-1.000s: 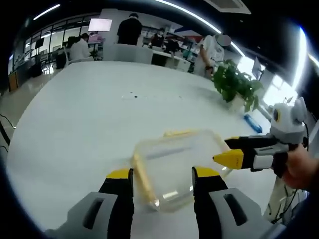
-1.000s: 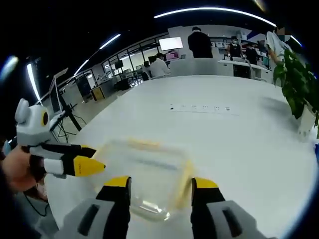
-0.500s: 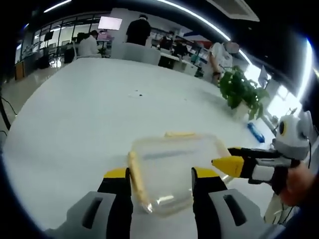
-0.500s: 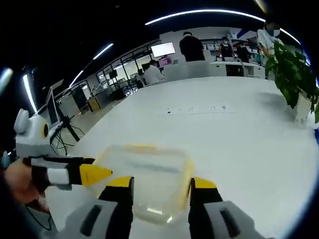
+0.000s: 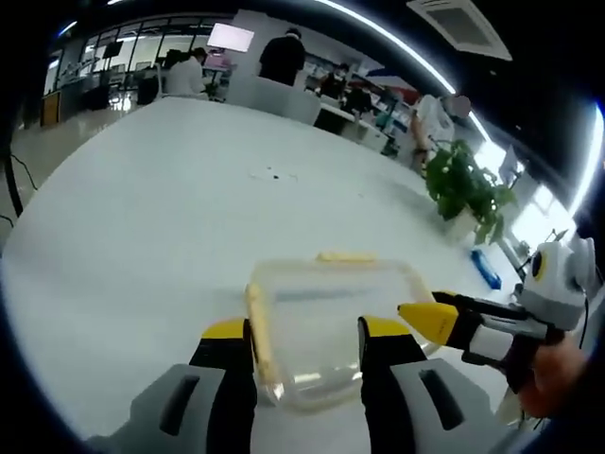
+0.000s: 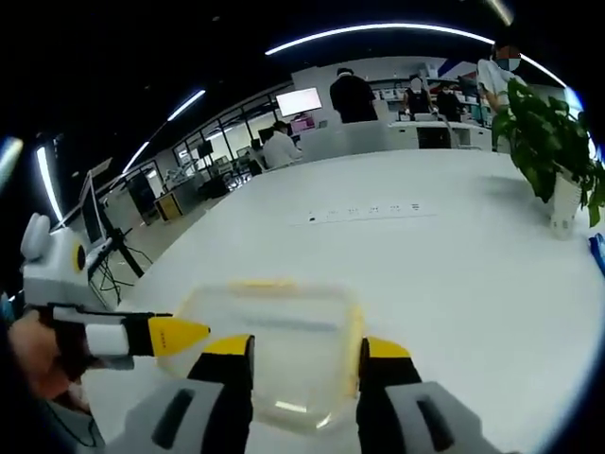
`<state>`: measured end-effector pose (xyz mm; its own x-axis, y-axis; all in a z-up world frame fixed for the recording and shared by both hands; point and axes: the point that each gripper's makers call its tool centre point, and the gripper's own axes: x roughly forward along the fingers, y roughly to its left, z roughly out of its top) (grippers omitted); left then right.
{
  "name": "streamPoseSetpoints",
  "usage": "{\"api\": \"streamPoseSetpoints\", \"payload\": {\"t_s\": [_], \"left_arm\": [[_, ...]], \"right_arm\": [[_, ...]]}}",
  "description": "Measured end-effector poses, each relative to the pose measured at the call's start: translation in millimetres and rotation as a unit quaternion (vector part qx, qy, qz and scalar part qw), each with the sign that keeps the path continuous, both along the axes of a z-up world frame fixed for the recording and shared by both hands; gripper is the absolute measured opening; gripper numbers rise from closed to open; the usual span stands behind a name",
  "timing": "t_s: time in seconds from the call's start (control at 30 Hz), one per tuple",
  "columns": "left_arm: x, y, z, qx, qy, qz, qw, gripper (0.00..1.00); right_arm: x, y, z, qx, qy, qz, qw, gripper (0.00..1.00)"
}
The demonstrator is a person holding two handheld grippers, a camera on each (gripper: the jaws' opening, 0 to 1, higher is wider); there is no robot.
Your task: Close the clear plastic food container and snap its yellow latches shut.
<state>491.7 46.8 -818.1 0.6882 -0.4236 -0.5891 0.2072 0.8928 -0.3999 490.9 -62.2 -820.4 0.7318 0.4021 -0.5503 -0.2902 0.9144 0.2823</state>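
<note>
— How do the tools stand?
— Left tool (image 5: 301, 333) wide, jaws either side of the container's (image 5: 326, 317) near end. Right tool (image 6: 304, 348) wide too, straddling its opposite end.
— Where's the container?
— On the white worktop (image 5: 151, 208), a yellow latch (image 5: 258, 326) by the left jaw.
— Beyond it?
— A plant (image 6: 548, 151).

Clear glossy plastic container (image 5: 326, 326) on smooth white table (image 5: 170, 218).

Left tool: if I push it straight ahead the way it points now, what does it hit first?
Most likely the clear container: it lies right ahead between the left tool's open jaws, its yellow latch beside the left jaw. Depth is hard to judge.
</note>
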Motion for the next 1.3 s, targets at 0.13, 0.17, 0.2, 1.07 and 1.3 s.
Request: {"api": "streamPoseSetpoints", "payload": {"t_s": [0.13, 0.17, 0.2, 1.07, 1.3], "left_arm": [[3.3, 1, -1.7, 0.002, 0.0, -0.001, 1.0, 0.42], [5.5, 2, -2.1, 0.002, -0.001, 0.0, 1.0, 0.42], [7.8, 3, -1.8, 0.002, -0.001, 0.001, 1.0, 0.42], [87.9, 18, -2.1, 0.008, -0.009, -0.005, 0.9999, 0.43], [102.6, 23, -1.5, 0.01, -0.012, -0.002, 0.9999, 0.44]], "right_arm": [[5, 2, 0.3, -0.002, 0.0, 0.004, 1.0, 0.41], [7, 2, 0.2, -0.001, -0.001, 0.005, 1.0, 0.41], [9, 3, 0.4, -0.001, -0.002, 0.006, 1.0, 0.41], [81, 21, 1.3, -0.001, -0.008, -0.004, 1.0, 0.41], [92, 26, 1.8, 0.001, -0.007, -0.002, 1.0, 0.4]]}}
